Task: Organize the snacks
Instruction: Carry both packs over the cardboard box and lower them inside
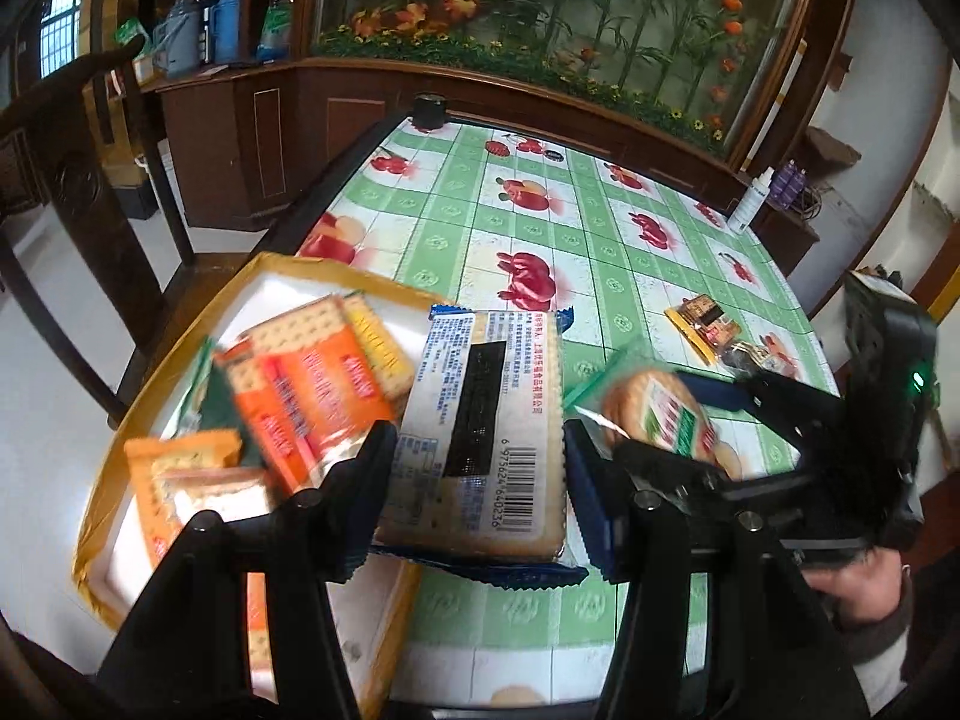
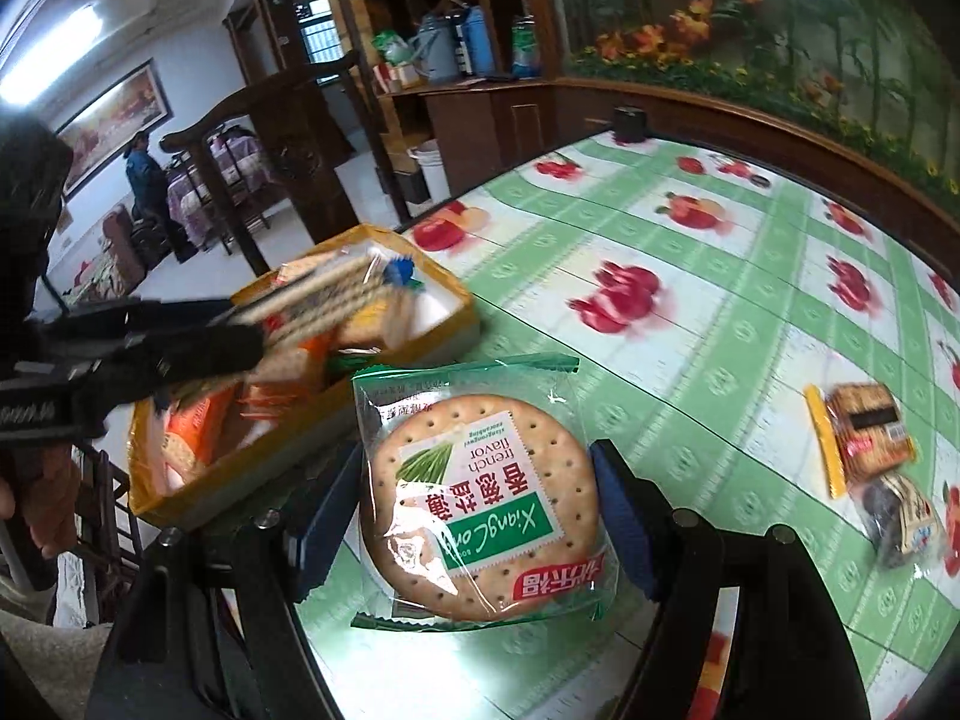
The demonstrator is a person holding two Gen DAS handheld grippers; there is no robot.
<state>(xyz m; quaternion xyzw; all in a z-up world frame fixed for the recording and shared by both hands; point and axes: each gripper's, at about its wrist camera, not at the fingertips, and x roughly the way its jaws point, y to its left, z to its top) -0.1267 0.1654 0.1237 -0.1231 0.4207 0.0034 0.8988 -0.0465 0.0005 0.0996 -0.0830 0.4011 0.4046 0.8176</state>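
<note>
My left gripper (image 1: 480,450) is shut on a blue-edged cracker packet (image 1: 480,432), barcode side up, held over the right edge of the yellow box (image 1: 180,330). The box holds several orange and yellow cracker packets (image 1: 312,384). My right gripper (image 2: 480,504) is shut on a round green-wrapped biscuit packet (image 2: 480,498), held above the table just right of the box (image 2: 456,300). The right gripper also shows in the left wrist view (image 1: 678,420), and the left gripper in the right wrist view (image 2: 264,330).
The table (image 1: 600,240) has a green checked cloth with fruit prints. Two small snack packets (image 2: 870,468) lie at its right side. A white spray bottle (image 1: 750,204) stands at the far right edge. A dark wooden chair (image 1: 90,180) stands left of the table.
</note>
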